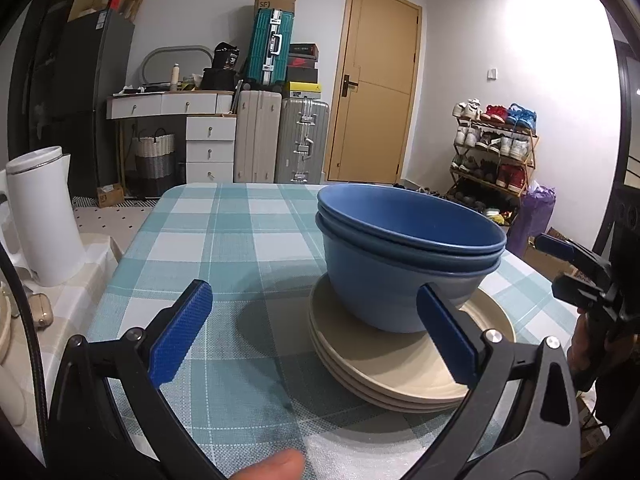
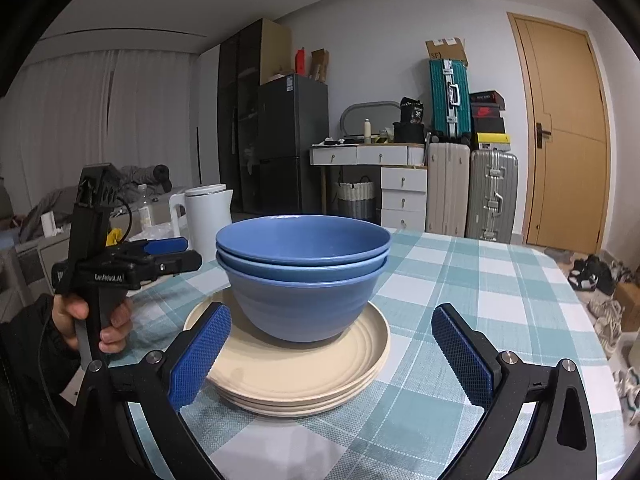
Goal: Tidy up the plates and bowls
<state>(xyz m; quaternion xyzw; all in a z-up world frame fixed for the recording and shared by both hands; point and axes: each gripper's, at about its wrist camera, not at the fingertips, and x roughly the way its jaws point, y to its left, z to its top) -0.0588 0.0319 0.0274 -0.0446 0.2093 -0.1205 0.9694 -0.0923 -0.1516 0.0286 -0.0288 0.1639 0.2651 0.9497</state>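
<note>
Three blue bowls (image 1: 408,264) (image 2: 304,280) sit nested on a stack of beige plates (image 1: 392,372) (image 2: 296,376), on a table with a teal checked cloth (image 1: 224,240) (image 2: 480,280). My left gripper (image 1: 318,332) is open and low over the cloth; its right finger stands in front of the bowls and plates. It shows side-on as the left gripper (image 2: 194,253), left of the stack, held by a hand (image 2: 116,320). My right gripper (image 2: 332,356) is open just short of the plates, and appears as the right gripper (image 1: 546,264) beyond the stack. Neither holds anything.
A white kettle (image 1: 44,216) (image 2: 208,212) stands on a side surface left of the table. Beyond the far table edge are suitcases (image 1: 280,140), a white drawer unit (image 1: 208,148), a wooden door (image 1: 376,80) and a shoe rack (image 1: 496,152). A fingertip (image 1: 276,466) shows at the bottom edge.
</note>
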